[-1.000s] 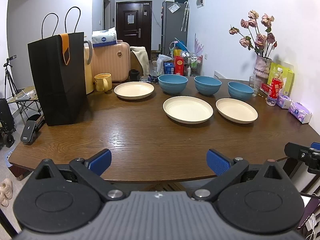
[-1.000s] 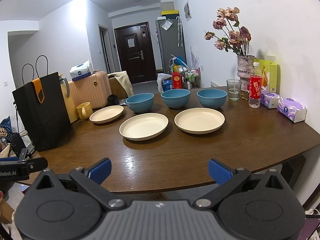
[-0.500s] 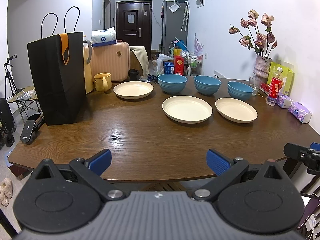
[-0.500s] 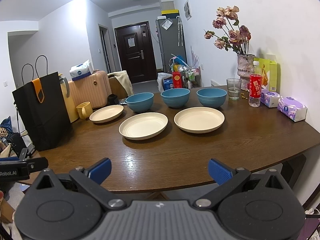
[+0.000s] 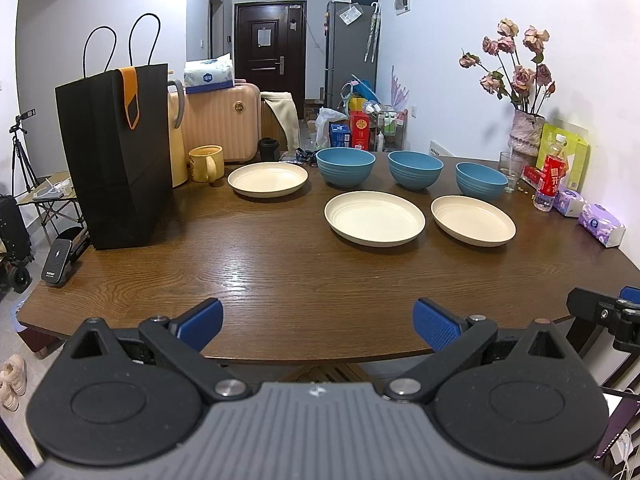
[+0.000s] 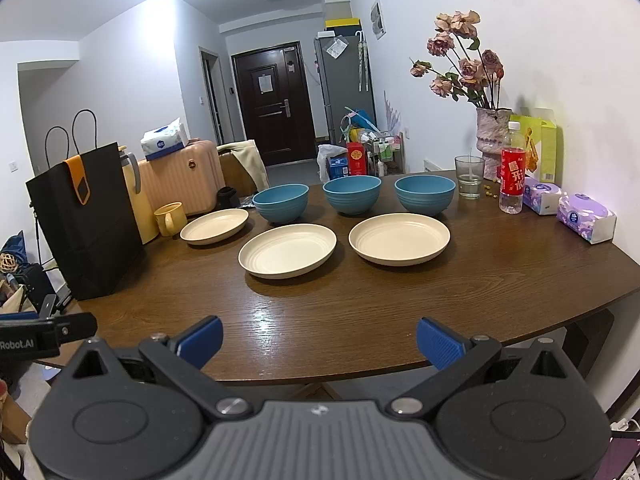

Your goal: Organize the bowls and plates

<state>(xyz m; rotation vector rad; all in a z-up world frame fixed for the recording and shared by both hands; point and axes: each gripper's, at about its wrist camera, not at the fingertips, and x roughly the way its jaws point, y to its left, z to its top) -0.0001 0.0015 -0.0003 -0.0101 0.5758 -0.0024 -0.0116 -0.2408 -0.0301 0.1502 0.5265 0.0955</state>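
We see little of what the tall black paper bag (image 5: 114, 156) holds, and it hides most of the yellow kettle (image 5: 177, 136) behind it. Beside that, the yellow mug (image 5: 206, 163) faces us side-on, its contents out of view. On the wooden table (image 5: 280, 272) lie three cream plates, all empty: the left plate (image 5: 268, 179) farther back, the middle plate (image 5: 374, 218) and the right plate (image 5: 473, 220) nearer us. Behind them stand three blue ribbed bowls in a row, left bowl (image 5: 345, 167), middle bowl (image 5: 415, 169), right bowl (image 5: 481, 181); we cannot see into them. The drinking glass (image 6: 469, 176) holds a little water. The left gripper (image 5: 318, 322) and right gripper (image 6: 319, 340) hover at the near edge, both spread wide, gripping nothing.
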